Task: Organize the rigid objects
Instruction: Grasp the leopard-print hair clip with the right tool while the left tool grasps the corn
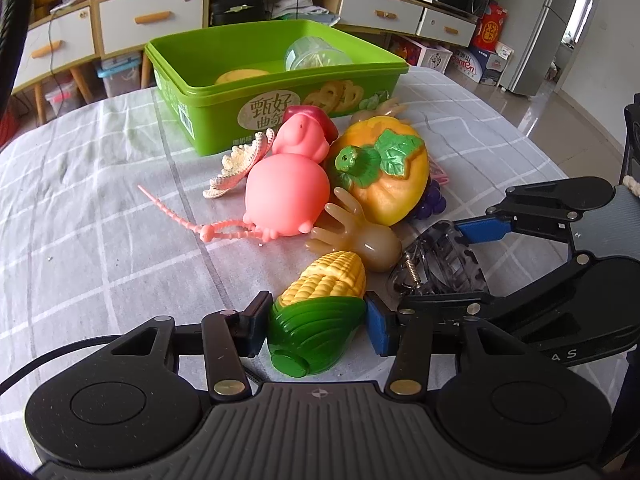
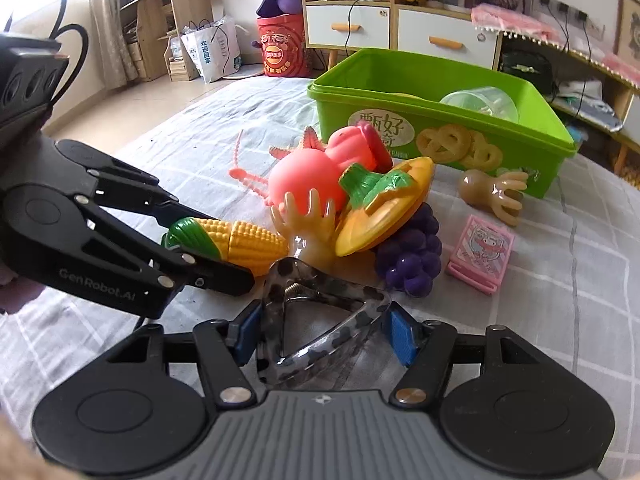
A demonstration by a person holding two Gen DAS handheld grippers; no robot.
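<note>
My left gripper (image 1: 316, 326) is shut on the green husk end of a toy corn (image 1: 320, 308), which lies on the cloth; it shows in the right wrist view too (image 2: 236, 240). My right gripper (image 2: 324, 334) is closed around a clear black-spotted hair claw clip (image 2: 316, 320), also seen in the left wrist view (image 1: 436, 268). Ahead lie a pink pig toy (image 1: 288, 196), a toy pumpkin (image 1: 384, 168), a tan hand-shaped toy (image 1: 360, 236) and purple grapes (image 2: 412, 256). The green bin (image 1: 276, 80) stands behind, holding a clear cup (image 1: 316, 54) and a yellow item.
A pink card pack (image 2: 480, 252) and a second tan hand toy (image 2: 492, 194) lie right of the pile. A cream shell (image 1: 240, 164) and pink lobster-like toy (image 1: 208, 224) lie on the left. The table has a grey checked cloth (image 1: 100, 208). Cabinets stand behind.
</note>
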